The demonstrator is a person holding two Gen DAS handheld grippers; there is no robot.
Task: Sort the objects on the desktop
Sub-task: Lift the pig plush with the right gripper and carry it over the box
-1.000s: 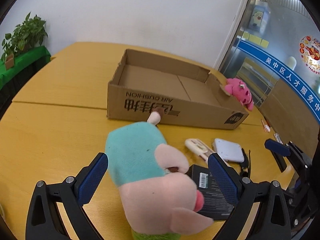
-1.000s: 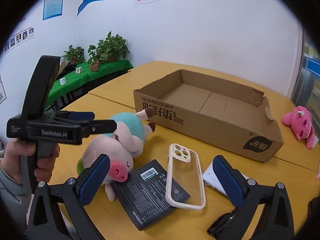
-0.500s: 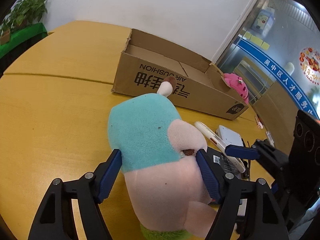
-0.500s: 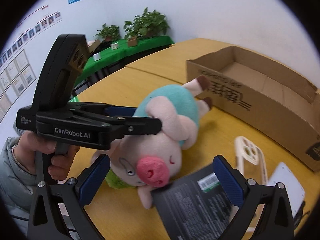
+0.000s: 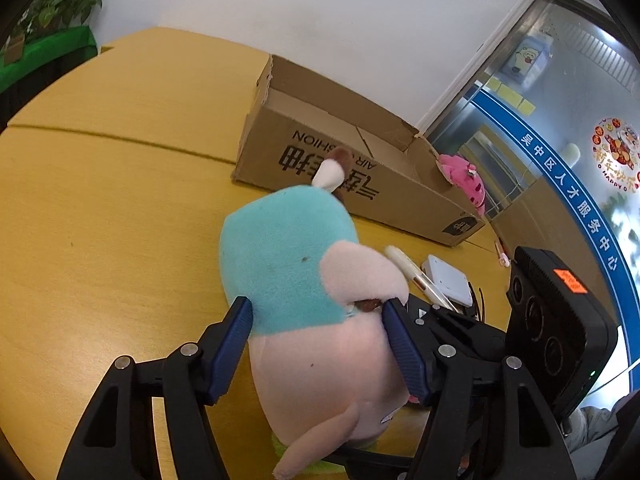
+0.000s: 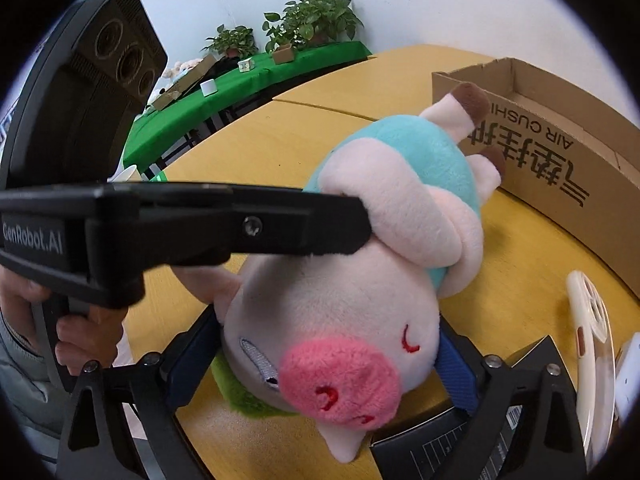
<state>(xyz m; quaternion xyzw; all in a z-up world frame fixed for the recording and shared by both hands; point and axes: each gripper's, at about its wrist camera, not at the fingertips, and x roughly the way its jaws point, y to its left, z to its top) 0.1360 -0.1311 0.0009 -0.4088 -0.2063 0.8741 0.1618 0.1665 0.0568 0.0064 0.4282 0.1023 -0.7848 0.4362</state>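
**Both jaws closing on one plush pig: risk of a tug or a slip**

Jaws of the left gripper (image 5: 320,344) have just been closing and now sit against the plush pig (image 5: 308,288) at its waist, blue pads (image 5: 232,344) touching both flanks: a grasp on the toy, firmness unclear. Jaws of the right gripper (image 6: 320,364) have also just been closing; they bracket the pig's head (image 6: 320,328), pads at or very near the cheeks, so whether they already squeeze cannot be told.

Risks, as judged:
- two grips on one soft body, so a lift out of step could stretch or twist it loose;
- plush compresses, so a light pinch may slip;
- the dark booklet (image 6: 440,452) under the snout and the phone case (image 6: 592,340) just beside could get dragged.

Pig lies on the yellow table (image 5: 100,220), feet toward the cardboard box (image 5: 360,168), close to its near wall.
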